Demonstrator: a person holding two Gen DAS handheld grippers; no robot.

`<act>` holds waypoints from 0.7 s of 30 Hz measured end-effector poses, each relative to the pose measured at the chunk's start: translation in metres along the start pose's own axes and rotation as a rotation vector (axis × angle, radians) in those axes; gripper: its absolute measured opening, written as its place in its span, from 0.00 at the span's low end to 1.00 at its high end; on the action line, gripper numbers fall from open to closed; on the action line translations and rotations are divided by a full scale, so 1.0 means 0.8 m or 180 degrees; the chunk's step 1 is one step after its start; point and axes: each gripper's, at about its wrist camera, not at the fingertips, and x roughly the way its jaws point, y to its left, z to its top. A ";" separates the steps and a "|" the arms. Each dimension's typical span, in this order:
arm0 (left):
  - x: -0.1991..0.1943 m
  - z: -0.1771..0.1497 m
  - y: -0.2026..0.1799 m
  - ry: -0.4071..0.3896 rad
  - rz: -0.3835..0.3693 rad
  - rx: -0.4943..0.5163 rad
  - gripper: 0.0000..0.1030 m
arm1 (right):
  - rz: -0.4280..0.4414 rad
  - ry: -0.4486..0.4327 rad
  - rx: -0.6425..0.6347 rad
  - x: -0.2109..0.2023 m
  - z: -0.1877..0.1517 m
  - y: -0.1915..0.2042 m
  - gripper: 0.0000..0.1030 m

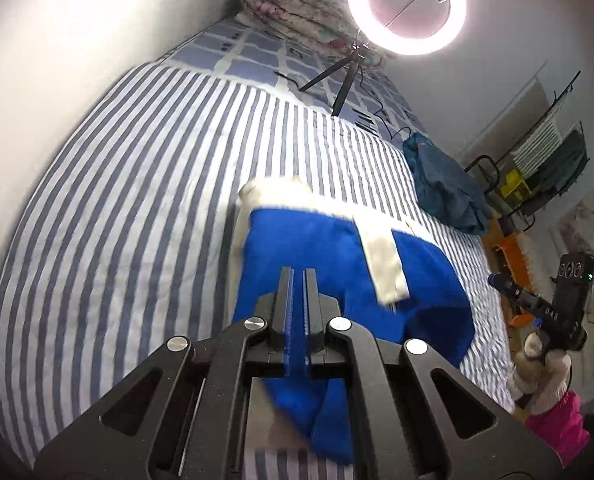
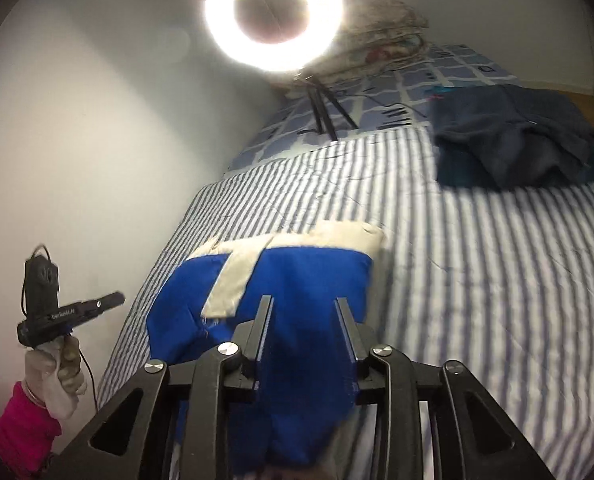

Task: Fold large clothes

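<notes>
Garment lies on the bed below the left gripper.

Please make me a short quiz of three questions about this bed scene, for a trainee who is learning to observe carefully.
1. True or false: the right gripper is shut.
2. Where does the crumpled dark teal fabric garment lie?
A. on the blue-and-white striped bed sheet
B. on the floor
C. on the folded floral quilt
3. Fill in: the round glowing ring light stands on a black ____.

Key: 1 false, it is open; 2 A; 3 tripod.
</notes>
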 end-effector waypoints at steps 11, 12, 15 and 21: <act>0.143 -0.033 0.033 0.0468 0.0258 0.0096 0.02 | -0.0440 0.0533 -0.0233 0.104 -0.044 -0.029 0.24; 0.142 -0.032 0.031 0.0486 0.0279 0.0130 0.02 | -0.0408 0.0490 -0.0168 0.104 -0.048 -0.034 0.24; 0.124 -0.025 0.025 0.0469 0.0345 0.0129 0.02 | -0.0450 0.0527 -0.0187 0.088 -0.038 -0.028 0.24; 0.051 -0.032 0.008 0.0169 0.0172 0.0254 0.02 | 0.0391 0.0188 -0.0360 -0.006 -0.031 0.023 0.27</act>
